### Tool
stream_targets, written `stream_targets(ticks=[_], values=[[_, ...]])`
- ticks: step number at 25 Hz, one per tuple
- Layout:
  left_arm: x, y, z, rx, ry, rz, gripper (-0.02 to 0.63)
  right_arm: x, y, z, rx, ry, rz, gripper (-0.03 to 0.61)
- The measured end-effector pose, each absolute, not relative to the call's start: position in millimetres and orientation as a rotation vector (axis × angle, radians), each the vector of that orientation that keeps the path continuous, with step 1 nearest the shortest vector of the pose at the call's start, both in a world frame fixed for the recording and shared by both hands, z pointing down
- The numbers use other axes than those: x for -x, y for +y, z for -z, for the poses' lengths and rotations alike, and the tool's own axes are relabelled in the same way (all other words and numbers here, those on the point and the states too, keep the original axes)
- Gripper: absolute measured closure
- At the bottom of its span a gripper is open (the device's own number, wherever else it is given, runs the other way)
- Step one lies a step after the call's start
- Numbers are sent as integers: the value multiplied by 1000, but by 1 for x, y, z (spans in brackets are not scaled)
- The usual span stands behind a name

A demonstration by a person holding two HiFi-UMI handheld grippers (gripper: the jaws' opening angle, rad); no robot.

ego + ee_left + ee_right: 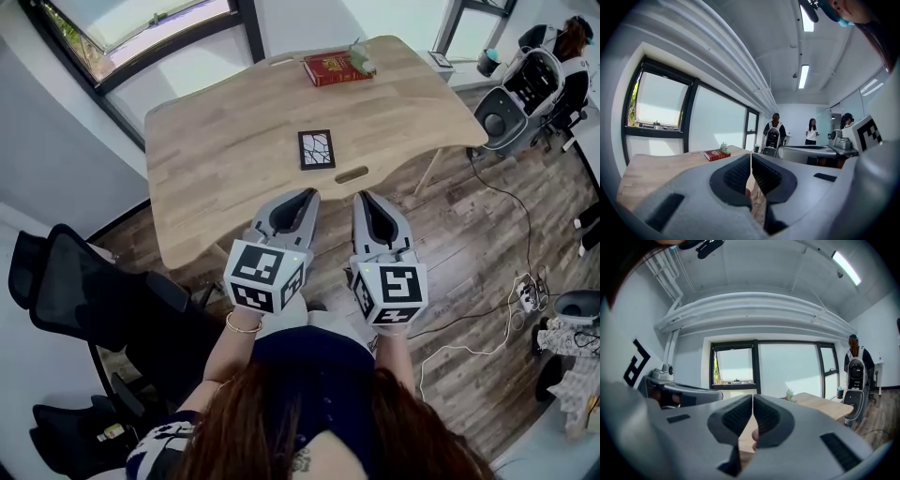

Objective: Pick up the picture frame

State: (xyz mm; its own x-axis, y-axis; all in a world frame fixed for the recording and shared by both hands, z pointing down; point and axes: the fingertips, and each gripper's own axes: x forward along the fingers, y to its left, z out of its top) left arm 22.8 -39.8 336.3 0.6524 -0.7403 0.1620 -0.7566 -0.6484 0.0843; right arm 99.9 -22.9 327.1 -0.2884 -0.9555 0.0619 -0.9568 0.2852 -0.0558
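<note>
- Left grey gripper (308, 195): we see its jaws together, nothing between them, at the near edge of the pale wooden worktop (216, 141).
- One small black picture frame (316, 149), flat near mid-worktop. We judge it light, stiff, possibly glazed and fragile, and would pinch one border.
- One red book (333, 67), far edge.
- Right grey gripper (364, 198): jaws together, empty.

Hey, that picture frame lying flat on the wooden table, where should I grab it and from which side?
Probably its near edge: the picture frame lies flat and thin on the table, so only the rim offers a pinch. Come low from the person's side with the left claw, opened first, one jaw over the border, one under.
</note>
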Motion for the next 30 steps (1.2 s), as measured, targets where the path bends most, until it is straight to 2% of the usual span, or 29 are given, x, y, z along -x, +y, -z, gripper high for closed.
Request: stream_targets(ticks=[30], values=[[-26,-167,-377,-2629,-1229,-226,578,-111,-152,-363,-1774,-2486,-247,552]])
